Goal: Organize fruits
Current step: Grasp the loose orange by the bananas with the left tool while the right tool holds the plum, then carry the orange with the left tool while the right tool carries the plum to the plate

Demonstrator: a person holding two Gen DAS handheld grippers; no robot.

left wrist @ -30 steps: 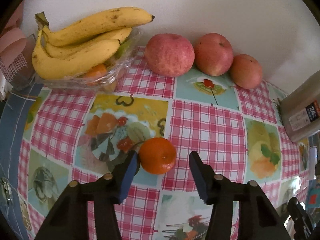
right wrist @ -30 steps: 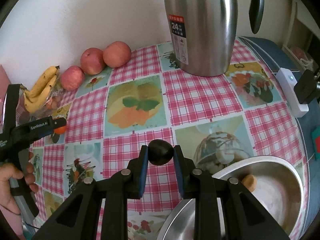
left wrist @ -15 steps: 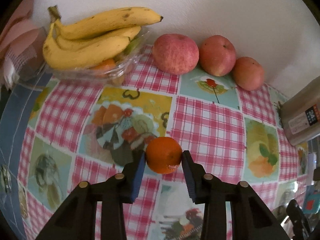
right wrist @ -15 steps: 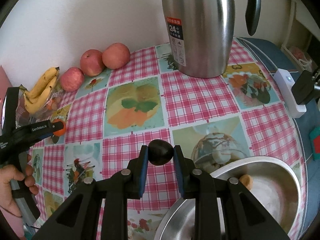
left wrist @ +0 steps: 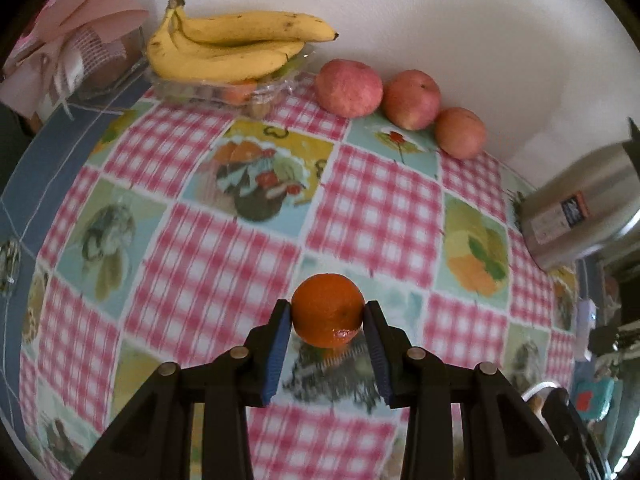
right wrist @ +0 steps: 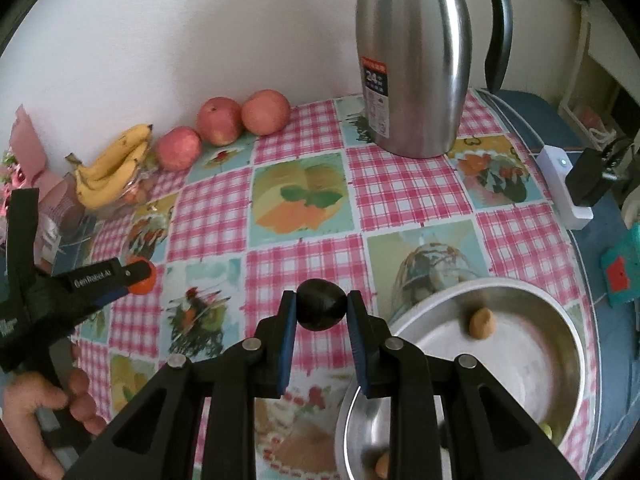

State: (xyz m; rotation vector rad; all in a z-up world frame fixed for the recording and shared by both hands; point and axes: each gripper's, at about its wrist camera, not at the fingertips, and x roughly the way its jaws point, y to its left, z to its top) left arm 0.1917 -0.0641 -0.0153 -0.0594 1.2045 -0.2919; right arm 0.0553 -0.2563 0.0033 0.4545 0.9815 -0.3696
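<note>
The left gripper [left wrist: 326, 316] fingers clamp an orange [left wrist: 327, 309] above the tabletop [left wrist: 372, 216]; the right gripper [right wrist: 321, 307] fingers hold a dark fruit [right wrist: 321, 309] beside the metal bowl [right wrist: 568, 344]. Apples [left wrist: 348, 87] and bananas [left wrist: 228, 50] remain unsorted.

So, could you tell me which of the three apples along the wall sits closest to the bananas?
The largest apple, at the left end of the row, beside the bananas; the other two trail toward the steel jug.

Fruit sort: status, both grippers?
Left gripper shut on orange. Right gripper shut on dark fruit, beside steel bowl. Nothing in the way.
</note>
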